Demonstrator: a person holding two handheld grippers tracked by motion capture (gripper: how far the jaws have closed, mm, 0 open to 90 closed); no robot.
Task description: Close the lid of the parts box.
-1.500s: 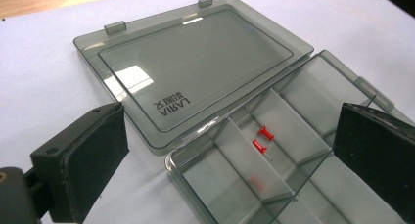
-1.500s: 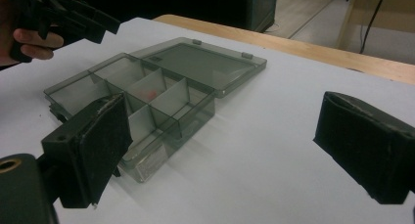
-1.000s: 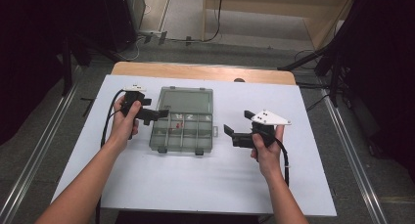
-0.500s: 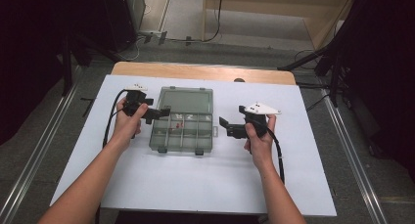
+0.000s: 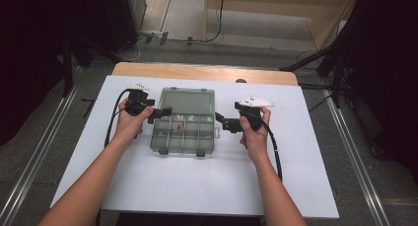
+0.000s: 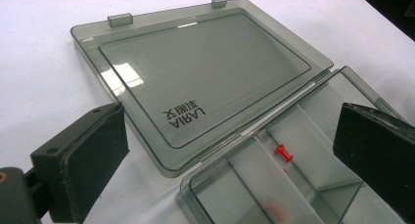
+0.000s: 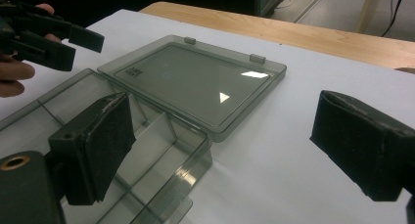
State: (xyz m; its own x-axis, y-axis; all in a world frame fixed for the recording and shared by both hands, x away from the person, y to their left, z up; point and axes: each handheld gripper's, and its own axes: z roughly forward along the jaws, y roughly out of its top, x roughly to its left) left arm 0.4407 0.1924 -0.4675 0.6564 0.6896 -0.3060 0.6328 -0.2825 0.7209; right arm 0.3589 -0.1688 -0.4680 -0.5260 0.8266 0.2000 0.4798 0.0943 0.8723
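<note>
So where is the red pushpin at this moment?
In the left gripper view the red pushpin lies in a compartment of the open clear box, close to the hinge and the flat-lying lid, nearer the left gripper in the high view.

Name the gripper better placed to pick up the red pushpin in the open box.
Left, probably. The left gripper is open at the box's left edge, and its own view shows the red pushpin just ahead between its jaws. The right gripper sits at the opposite edge.

White sheet (image 5: 197, 186) covers a wooden table (image 5: 207, 72).
</note>
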